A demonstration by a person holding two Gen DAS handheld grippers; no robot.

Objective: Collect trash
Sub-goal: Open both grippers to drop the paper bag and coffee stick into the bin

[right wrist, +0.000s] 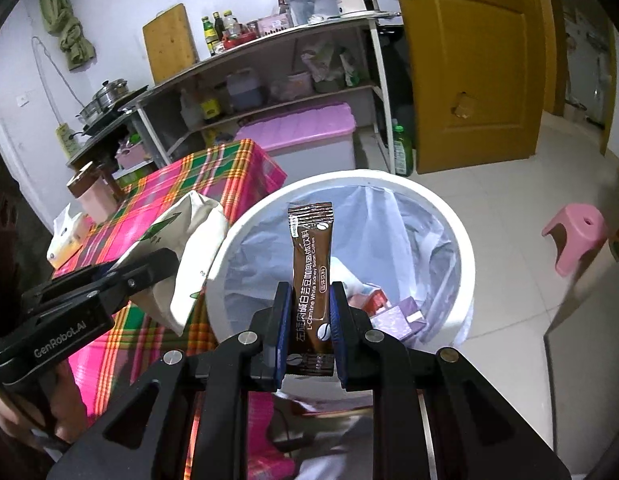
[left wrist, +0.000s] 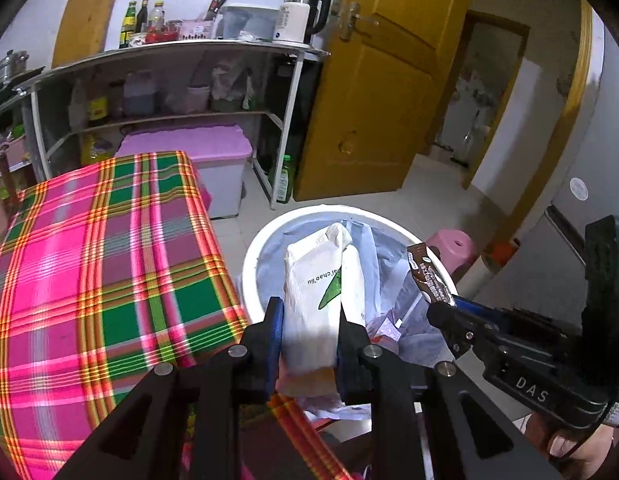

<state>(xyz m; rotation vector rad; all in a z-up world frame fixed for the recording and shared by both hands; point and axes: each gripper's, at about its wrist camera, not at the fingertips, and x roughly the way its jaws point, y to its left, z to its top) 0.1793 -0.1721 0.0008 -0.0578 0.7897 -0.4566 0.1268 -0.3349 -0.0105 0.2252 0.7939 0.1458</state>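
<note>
Left gripper (left wrist: pixel 309 320) squeezing white paper bag (left wrist: pixel 315 280), bag poking up between fingers, hanging over white trash bin (left wrist: pixel 249 260). Bag reading "chao'liu". Right gripper (right wrist: pixel 309 312) pinching brown coffee stick packet (right wrist: pixel 311 264), packet sticking up over bin. Packet reading "L-Carnitine White Kidney Bean Coffee".

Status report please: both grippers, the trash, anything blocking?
Left gripper shut on white paper bag. Right gripper shut on coffee sachet. Both over lined bin. Nothing blocking.
</note>
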